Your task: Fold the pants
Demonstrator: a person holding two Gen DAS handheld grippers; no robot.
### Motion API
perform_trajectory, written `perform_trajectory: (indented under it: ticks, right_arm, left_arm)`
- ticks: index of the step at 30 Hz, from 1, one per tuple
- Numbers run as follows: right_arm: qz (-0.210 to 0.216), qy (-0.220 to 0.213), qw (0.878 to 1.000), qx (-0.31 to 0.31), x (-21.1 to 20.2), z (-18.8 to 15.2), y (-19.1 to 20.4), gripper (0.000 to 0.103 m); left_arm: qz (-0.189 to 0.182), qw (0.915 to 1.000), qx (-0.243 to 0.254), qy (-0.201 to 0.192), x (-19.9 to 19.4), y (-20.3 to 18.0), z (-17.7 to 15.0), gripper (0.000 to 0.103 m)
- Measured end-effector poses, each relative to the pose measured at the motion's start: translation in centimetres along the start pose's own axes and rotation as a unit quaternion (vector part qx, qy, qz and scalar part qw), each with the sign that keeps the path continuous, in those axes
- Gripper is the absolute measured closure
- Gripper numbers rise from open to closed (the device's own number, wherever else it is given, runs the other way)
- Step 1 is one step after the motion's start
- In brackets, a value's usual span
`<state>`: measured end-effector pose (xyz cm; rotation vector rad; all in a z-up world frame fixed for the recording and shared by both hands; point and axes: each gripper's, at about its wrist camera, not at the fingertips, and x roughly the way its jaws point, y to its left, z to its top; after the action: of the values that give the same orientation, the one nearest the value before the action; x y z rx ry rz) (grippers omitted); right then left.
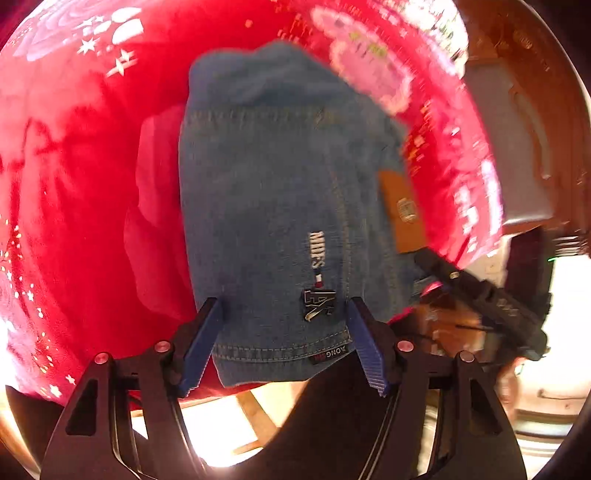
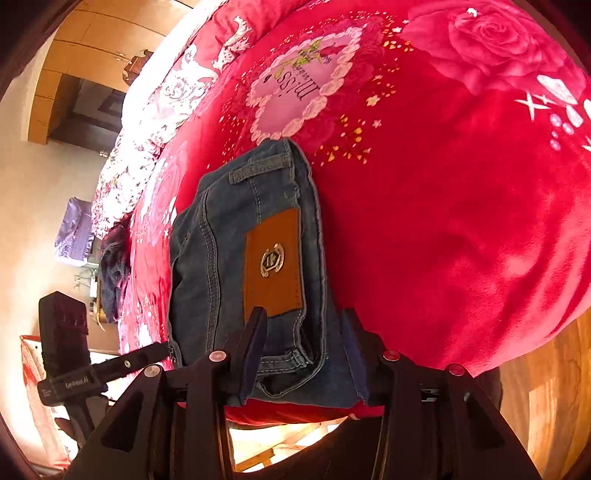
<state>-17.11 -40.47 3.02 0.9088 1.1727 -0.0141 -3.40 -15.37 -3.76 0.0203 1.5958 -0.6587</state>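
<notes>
- Jeans [image 2: 236, 266] lie folded into a compact bundle on the near edge of a red blanket [image 2: 461, 221], just ahead of both grippers.
- Left gripper [image 1: 286, 339] has its blue pads [image 1: 201, 350] spread wide, one either side of the hem; the denim lies between them but neither pad presses it, so it holds nothing.
- Right gripper [image 2: 304, 354] is likewise spread wide, its fingers straddling the waistband end, with nothing pinched.
- From the left wrist view, white lettering [image 1: 318, 254] and a small metal badge [image 1: 319, 304] sit on the denim just beyond the hem.
- Seen from the right, a brown leather patch [image 2: 273, 264] lies on top of the bundle, a belt loop [image 2: 258, 171] past it.
- Beyond the jeans, a pale scalloped medallion [image 2: 303, 92] is printed on the blanket, a big rose [image 2: 495, 33] further right.
- Off to the far left, a dark heap of cloth [image 2: 114, 273] hangs at the bed's side, wooden cabinets [image 2: 85, 55] behind.
</notes>
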Motion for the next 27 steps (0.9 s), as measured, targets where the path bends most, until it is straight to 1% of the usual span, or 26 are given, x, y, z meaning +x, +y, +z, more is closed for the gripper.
perform_trajectory:
  ticks: [1, 2, 3, 5, 6, 8, 9, 11, 12, 13, 15, 16, 18, 20, 23, 25, 26, 27]
  right_arm:
    - [-0.009, 0.002, 1.000, -0.022, 0.1, -0.1, 0.9, 0.088]
    - [-0.005, 0.001, 0.999, -0.042, -0.1, -0.2, 1.8, 0.088]
    - [0.003, -0.011, 0.998, -0.069, -0.9, -0.4, 3.0, 0.090]
    - [-0.005, -0.021, 0.995, -0.102, -1.9, -1.0, 4.1, 0.090]
    - [-0.029, -0.009, 0.993, -0.115, -1.4, -1.3, 4.0, 0.090]
    - [-0.103, 0.017, 0.984, -0.142, 0.6, -2.1, 3.1, 0.091]
    - [-0.117, 0.031, 0.982, -0.142, 1.5, -2.4, 2.4, 0.090]
    - [-0.092, 0.025, 0.990, -0.104, 1.1, -2.1, 1.7, 0.088]
    - [-0.077, 0.020, 0.993, -0.091, 0.6, -1.8, 1.5, 0.086]
    - [-0.061, 0.007, 0.995, -0.074, -0.3, -1.6, 1.3, 0.083]
    - [-0.043, -0.008, 0.998, -0.052, -1.6, -1.1, 0.8, 0.083]
    - [-0.042, -0.016, 0.998, -0.046, -2.1, -0.9, 0.7, 0.082]
    - [-0.038, -0.033, 0.998, -0.035, -3.1, -0.4, 0.4, 0.081]
    - [-0.027, -0.039, 0.999, -0.020, -3.5, 0.0, 0.3, 0.079]
    - [0.002, -0.044, 0.999, -0.008, -3.7, 0.5, 0.5, 0.077]
    - [0.004, -0.047, 0.999, -0.017, -3.5, 1.3, 1.3, 0.076]
    - [0.004, -0.047, 0.999, -0.017, -3.5, 1.3, 1.3, 0.075]
    - [-0.005, -0.054, 0.998, -0.027, -2.9, 2.5, 1.7, 0.072]
  left_arm:
    - [0.012, 0.9999, -0.006, 0.005, 0.6, 0.2, 0.1, 0.035]
    - [0.015, 0.9997, -0.017, 0.011, 0.9, 0.5, 0.2, 0.035]
    - [0.024, 0.9994, -0.022, 0.014, 1.1, 0.6, 0.3, 0.035]
    - [0.037, 0.9991, -0.014, 0.016, 1.6, 0.4, 0.3, 0.034]
    - [0.048, 0.9987, -0.008, 0.016, 2.0, 0.2, 0.2, 0.034]
    - [0.060, 0.9980, 0.008, 0.016, 2.6, -0.3, 0.1, 0.031]
    - [0.063, 0.9978, 0.013, 0.017, 2.6, -0.5, 0.1, 0.031]
    - [0.056, 0.9981, 0.018, 0.020, 2.3, -0.4, 0.2, 0.031]
    - [0.047, 0.9984, 0.018, 0.026, 2.0, 0.0, 0.0, 0.031]
    - [0.033, 0.9989, 0.013, 0.032, 1.7, 0.5, -0.1, 0.031]
    - [-0.001, 0.9991, 0.004, 0.042, 0.9, 1.4, -0.4, 0.032]
    - [-0.008, 0.9992, 0.002, 0.038, 0.3, 1.7, -0.4, 0.032]
    - [-0.015, 0.9997, 0.007, 0.018, -1.0, 1.9, -0.1, 0.032]
    - [-0.007, 0.9999, 0.012, -0.004, -2.2, 1.9, 0.1, 0.032]
    - [-0.007, 0.9993, 0.017, -0.033, -3.7, 1.8, 1.1, 0.032]
    - [0.001, 0.9985, 0.023, -0.049, -4.3, 1.6, 2.0, 0.032]
    - [0.009, 0.9976, 0.027, -0.063, -4.5, 1.1, 2.9, 0.032]
    - [0.022, 0.9967, 0.028, -0.073, -4.4, 0.9, 3.6, 0.032]
